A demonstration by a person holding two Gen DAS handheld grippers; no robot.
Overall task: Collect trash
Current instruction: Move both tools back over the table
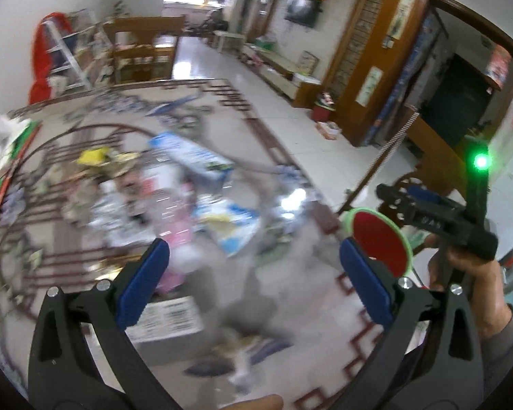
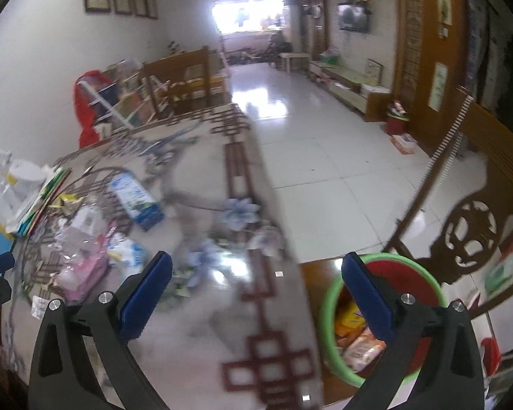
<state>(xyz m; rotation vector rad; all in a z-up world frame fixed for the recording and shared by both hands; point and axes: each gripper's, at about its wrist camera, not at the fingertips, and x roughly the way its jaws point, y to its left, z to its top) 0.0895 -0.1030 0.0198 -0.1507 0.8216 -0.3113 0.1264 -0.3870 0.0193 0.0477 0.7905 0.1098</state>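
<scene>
A pile of trash lies on the patterned table: a blue-white carton, a pink plastic package, a blue-yellow packet, yellow wrappers and a white barcoded box. My left gripper is open and empty above the pile's near side. My right gripper is open and empty over the table's right edge; it also shows in the left wrist view. A red bin with a green rim stands off the table's right side and holds several wrappers. The same carton and pink package show at left.
Books and coloured folders lie at the table's left edge beside a white appliance. A carved wooden chair stands to the right by the bin. Tiled floor stretches beyond, with shelves, a wooden chair and a red cloth at far left.
</scene>
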